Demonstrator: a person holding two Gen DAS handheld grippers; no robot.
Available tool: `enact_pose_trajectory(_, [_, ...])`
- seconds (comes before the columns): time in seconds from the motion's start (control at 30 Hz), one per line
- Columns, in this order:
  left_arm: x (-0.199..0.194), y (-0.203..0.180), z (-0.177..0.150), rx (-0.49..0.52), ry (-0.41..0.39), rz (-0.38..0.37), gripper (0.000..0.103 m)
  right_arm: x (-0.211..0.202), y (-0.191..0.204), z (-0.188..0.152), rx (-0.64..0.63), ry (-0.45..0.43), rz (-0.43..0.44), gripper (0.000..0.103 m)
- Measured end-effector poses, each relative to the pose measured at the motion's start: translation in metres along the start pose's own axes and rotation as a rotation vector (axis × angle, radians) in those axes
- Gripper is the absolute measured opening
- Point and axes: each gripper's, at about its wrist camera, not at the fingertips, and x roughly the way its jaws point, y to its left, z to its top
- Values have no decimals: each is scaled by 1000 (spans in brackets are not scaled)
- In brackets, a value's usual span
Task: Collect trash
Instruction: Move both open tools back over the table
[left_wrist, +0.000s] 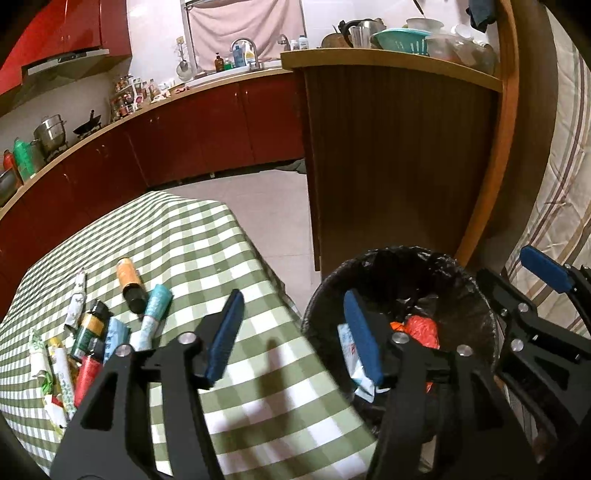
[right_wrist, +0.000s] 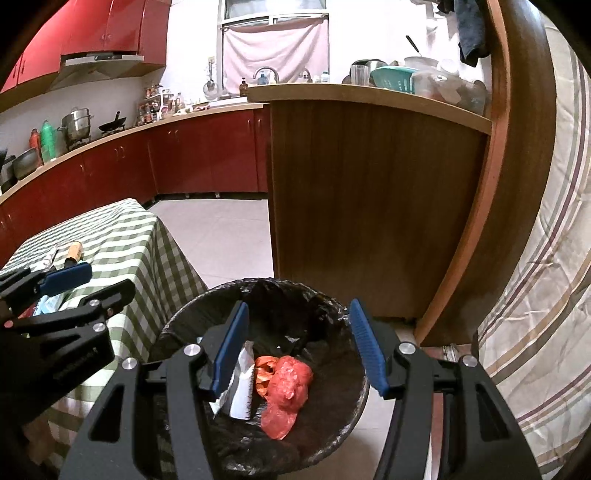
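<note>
Right wrist view first: bin (right_wrist: 177, 328), lined with a black bag, stands on the tile floor between the checked table (right_wrist: 125, 236) and the wooden counter end (right_wrist: 369, 203). Right gripper (right_wrist: 299, 347) hangs directly over the bin mouth, jaws parted about halfway, nothing between the pads. In the bin, a crumpled red bag (right_wrist: 288, 384) and a white wrapper (right_wrist: 242, 391) lie on the liner — the drop looks complete. Left gripper (left_wrist: 291, 339) straddles the gap between table edge and bin rim, also half open and empty. Left wrist view shows what remains: a cluster of trash (left_wrist: 88, 332) near the table's left side — an orange can (left_wrist: 130, 282), a teal tube (left_wrist: 155, 314), several wrappers and small cans lying against one another. Judgement: step in hand is release and return. To do it well, lift both grippers clear of the rim before swinging back, so the liner is not snagged; then take outlying pieces such as the orange can first, gripping across its width — round cans may roll.
</note>
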Motion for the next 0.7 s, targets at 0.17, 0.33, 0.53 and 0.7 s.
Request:
enact_pose_trajectory(0.17, [-14,21,-8,-27,16,17,59,-6,12,2,3,5,25,56])
enact_pose_trajectory(0.33, [-32,52,-18,-51,14,70,63,-11,40,5,-24,10,81,56])
enact_pose_trajectory(0.53, [-55,107,-36,-103,31,155,63,-16,83,8,-74,11,155,56])
enact_pose_trajectory(0.7, [-75,160,-55,-178,38,230,65,-17,123,12,-106,22,212,56])
